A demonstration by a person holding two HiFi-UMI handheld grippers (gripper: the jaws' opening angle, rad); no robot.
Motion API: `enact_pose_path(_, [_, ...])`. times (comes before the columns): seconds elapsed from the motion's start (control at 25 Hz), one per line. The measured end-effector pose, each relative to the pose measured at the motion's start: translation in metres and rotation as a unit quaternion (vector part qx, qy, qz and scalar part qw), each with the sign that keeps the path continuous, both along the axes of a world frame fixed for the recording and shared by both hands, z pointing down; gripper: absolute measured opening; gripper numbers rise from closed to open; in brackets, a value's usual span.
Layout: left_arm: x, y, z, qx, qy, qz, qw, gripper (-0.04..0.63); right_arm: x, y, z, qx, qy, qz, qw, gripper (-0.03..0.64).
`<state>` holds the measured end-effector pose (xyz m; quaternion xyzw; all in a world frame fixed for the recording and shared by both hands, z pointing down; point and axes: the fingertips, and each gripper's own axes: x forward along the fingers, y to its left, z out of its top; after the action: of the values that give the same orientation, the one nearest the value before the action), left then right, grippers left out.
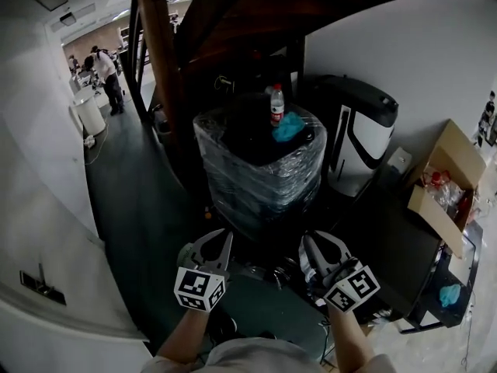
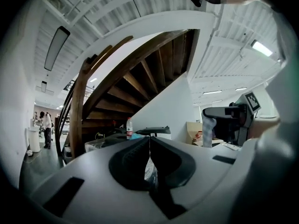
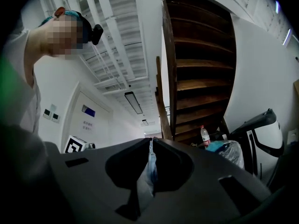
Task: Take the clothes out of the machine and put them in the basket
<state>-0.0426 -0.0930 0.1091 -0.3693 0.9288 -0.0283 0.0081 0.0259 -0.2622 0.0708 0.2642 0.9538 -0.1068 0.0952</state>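
As a wooden staircase (image 1: 167, 76) overhangs the dark floor (image 1: 132, 193), a pale cloth (image 3: 149, 171) is pinched in the right gripper (image 3: 150, 139)'s jaws; the left gripper (image 2: 149, 137)'s jaws are pressed together.

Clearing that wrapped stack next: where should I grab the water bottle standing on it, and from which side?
I'd grip the water bottle across its labelled middle, below the red cap, coming level from its left. It stands upright, and the teal cloth crowds its right side.

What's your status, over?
Left gripper fingers shut, nothing seen held. Right gripper shut on pale cloth. No basket in view. Wrapped stack directly ahead.
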Motion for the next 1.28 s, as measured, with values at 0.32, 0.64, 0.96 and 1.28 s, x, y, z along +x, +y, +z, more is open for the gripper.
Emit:
enact_pose_path(0.32, [-0.007, 0.078, -0.011, 0.004, -0.009, -0.068, 0.9976, 0.02, -0.029, 0.063, -0.023, -0.003, -0.022, -0.061, 0.998, 0.029])
enact_pose_path(0.64, [-0.027, 0.149, -0.051, 0.004, -0.048, -0.1, 0.9938, 0.02, -0.046, 0.121, -0.08, -0.013, -0.08, -0.097, 0.992, 0.029])
enact_pose_path(0.96, [-0.048, 0.199, -0.096, 0.003, -0.093, -0.107, 0.9899, 0.02, -0.07, 0.175, -0.153, -0.006, -0.131, -0.131, 0.983, 0.029])
enact_pose_path(1.28, [-0.075, 0.249, -0.127, -0.007, -0.121, -0.111, 0.9863, 0.02, -0.1, 0.23, -0.215, 0.019, -0.181, -0.142, 0.973, 0.029])
